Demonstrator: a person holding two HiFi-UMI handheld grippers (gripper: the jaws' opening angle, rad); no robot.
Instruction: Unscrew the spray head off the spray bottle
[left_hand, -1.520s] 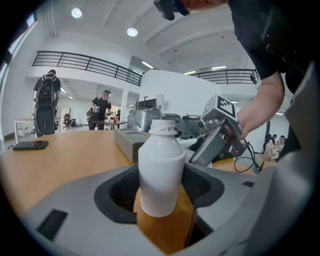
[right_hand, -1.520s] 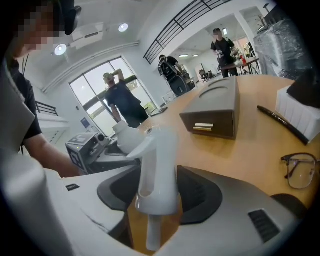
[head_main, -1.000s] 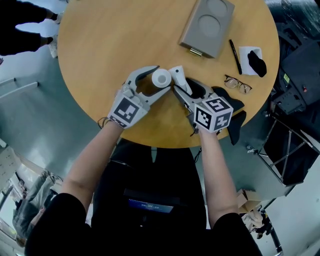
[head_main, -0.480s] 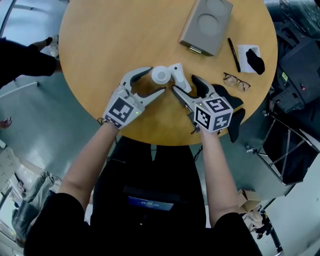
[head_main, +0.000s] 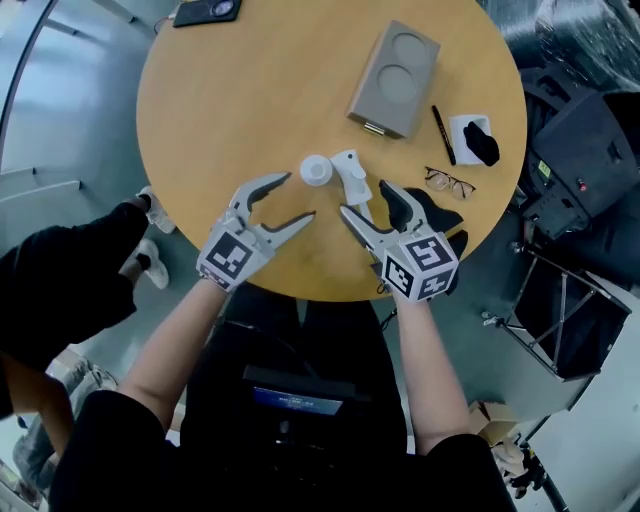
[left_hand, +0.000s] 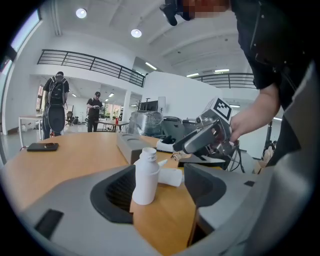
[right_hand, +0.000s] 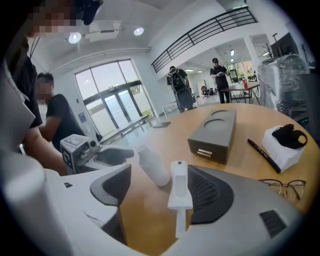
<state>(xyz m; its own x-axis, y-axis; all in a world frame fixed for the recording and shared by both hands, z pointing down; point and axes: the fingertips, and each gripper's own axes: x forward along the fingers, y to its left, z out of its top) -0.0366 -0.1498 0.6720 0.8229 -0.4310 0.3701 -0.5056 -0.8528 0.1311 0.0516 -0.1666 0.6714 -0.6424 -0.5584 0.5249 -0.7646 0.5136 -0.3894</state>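
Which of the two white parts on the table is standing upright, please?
The bottle, its neck open; the spray head lies flat beside it.

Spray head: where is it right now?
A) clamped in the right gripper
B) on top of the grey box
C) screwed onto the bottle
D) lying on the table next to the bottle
D: the spray head lies on the table beside the upright, open-necked spray bottle; the right gripper has its jaws apart, not pressing on it.
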